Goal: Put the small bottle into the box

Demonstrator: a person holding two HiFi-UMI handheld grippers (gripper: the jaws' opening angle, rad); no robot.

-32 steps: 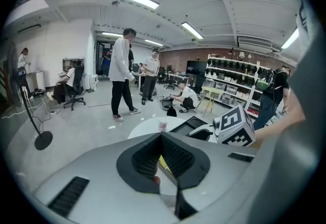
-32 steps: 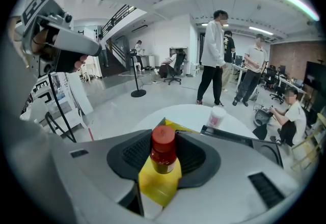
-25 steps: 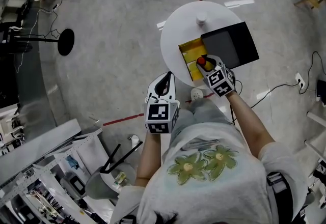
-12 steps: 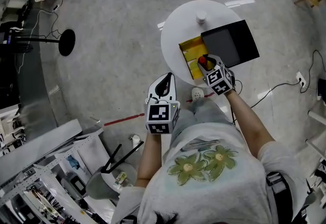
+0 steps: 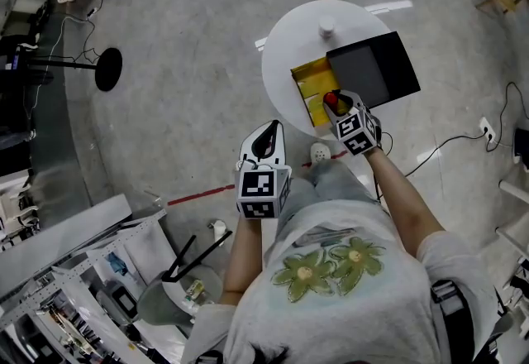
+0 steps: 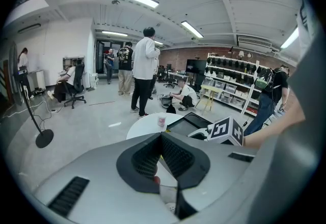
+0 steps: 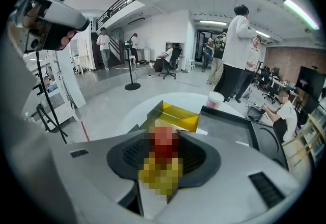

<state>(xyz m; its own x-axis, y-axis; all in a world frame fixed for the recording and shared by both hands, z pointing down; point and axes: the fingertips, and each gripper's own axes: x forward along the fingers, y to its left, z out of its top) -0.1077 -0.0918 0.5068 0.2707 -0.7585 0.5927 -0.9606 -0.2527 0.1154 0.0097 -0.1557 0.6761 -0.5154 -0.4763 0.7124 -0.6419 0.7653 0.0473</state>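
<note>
A small bottle (image 5: 330,98) with a red cap and yellow body sits between the jaws of my right gripper (image 5: 334,108), which is shut on it. It hangs over the near end of the open yellow box (image 5: 307,79) on the round white table (image 5: 285,44). In the right gripper view the bottle (image 7: 164,147) fills the gap of the right gripper (image 7: 163,156), with the box (image 7: 175,115) just beyond. My left gripper (image 5: 266,137) is held back off the table, near the person's body. Its jaws meet with nothing between them, as the left gripper (image 6: 160,139) view shows.
The box's black lid (image 5: 374,71) lies open to the right, overhanging the table edge. A white cup (image 5: 327,26) stands at the table's far side. Several people stand and sit farther back in the room. A cable runs on the floor at right.
The right gripper and bottle have hardly shifted over the box. The left gripper has stayed where it was. A passer-by's shoes moved along the top edge.
</note>
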